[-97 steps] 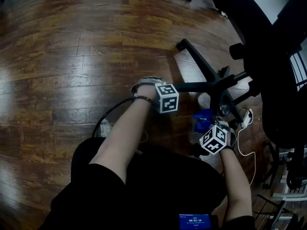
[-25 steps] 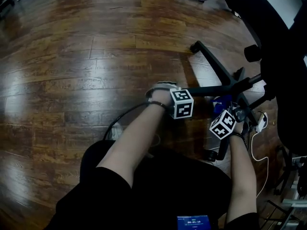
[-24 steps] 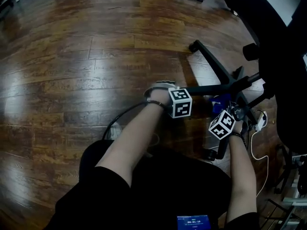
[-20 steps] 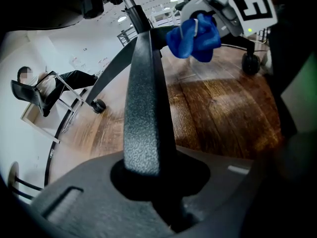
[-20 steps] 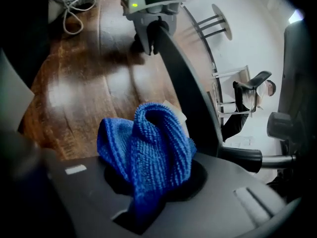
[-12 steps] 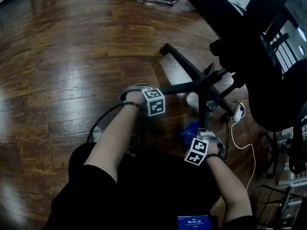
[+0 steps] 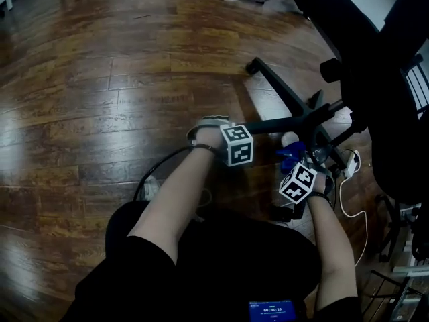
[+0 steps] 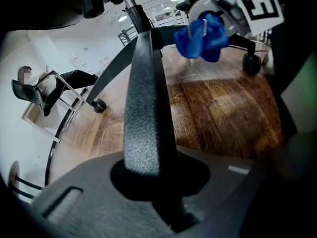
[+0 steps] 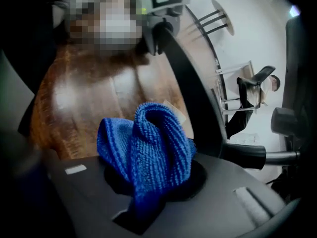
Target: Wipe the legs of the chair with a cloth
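Dark wooden floor [image 7: 80,79], with a black office chair [image 7: 375,72] over on the right. The left gripper [image 8: 153,197] is clamped on one chair leg [image 8: 143,108], the one sticking out leftward from the base. The right gripper [image 9: 143,202] is pinching a bunched-up blue cloth [image 9: 148,148] down near the hub, right beside a neighbouring leg [image 9: 198,103]. It might be touching it, hard to say from here.

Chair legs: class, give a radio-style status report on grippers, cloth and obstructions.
Left gripper shut on one chair leg. Right gripper shut on blue cloth, near chair base. White cable lies alongside.
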Demonstrator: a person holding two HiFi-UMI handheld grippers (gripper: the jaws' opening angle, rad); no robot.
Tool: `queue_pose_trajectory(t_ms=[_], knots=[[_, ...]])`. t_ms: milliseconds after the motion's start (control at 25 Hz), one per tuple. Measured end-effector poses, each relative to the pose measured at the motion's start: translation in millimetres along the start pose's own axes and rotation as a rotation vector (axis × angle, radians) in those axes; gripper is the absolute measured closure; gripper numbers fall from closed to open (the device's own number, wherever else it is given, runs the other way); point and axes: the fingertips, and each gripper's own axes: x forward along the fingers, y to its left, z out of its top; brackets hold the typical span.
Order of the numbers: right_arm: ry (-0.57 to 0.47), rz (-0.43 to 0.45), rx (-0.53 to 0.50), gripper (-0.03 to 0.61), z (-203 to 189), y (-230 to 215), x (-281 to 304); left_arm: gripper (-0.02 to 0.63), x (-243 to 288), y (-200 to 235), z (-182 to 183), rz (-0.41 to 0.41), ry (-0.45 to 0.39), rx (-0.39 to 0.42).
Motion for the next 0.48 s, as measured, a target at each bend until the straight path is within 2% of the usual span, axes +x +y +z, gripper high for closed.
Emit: queue_pose_trajectory(t_ms=[120, 200, 320, 480], knots=[[0.003, -0.076, 0.051, 0.497, 9, -48, 18, 0.555, 0, 0, 1, 0.002, -0.006, 0.000], [0.025, -0.102, 0.066, 0.497, 11, -64, 21, 0.554, 0, 1, 2, 0.005, -0.010, 0.002], [0.010, -0.106, 0.052, 0.497, 14, -59, 19, 0.555, -1, 1, 1, 0.006, -0.011, 0.006], [-0.002, -0.046, 0.044, 0.497, 10, -25, 4, 0.555, 0, -1, -2, -0.003, -0.011, 0.004]])
